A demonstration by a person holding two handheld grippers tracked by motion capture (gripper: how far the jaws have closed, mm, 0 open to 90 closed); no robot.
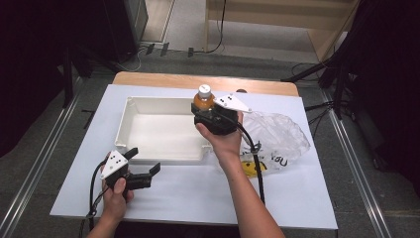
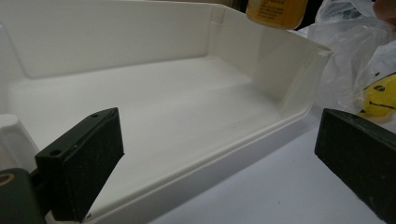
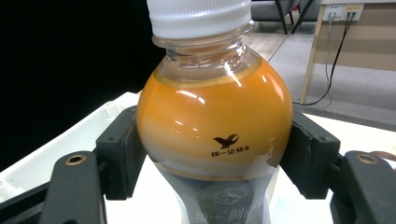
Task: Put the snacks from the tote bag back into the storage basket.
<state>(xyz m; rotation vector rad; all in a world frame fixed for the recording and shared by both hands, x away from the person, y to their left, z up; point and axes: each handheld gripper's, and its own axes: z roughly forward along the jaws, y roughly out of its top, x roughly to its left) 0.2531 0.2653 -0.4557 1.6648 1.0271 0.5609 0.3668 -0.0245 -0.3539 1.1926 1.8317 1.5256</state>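
Note:
A small bottle of orange drink (image 1: 203, 99) with a white cap is held upright over the right end of the white tray (image 1: 130, 111). My right gripper (image 1: 210, 115) is shut on it. In the right gripper view both pads press the bottle (image 3: 215, 126) at its round shoulder. My left gripper (image 1: 142, 166) rests on the table by the tray's near left corner, open and holding nothing. In the left gripper view its black pads (image 2: 88, 158) stand wide apart before the tray's near wall (image 2: 201, 163), and the bottle's base (image 2: 275, 11) hangs at the top.
A crumpled clear plastic bag (image 1: 277, 136) lies right of the tray, with a yellow smiley-face item (image 1: 253, 168) inside it near my right forearm. The white board (image 1: 198, 198) covers a wooden table. Black stands and cables flank the table on the floor.

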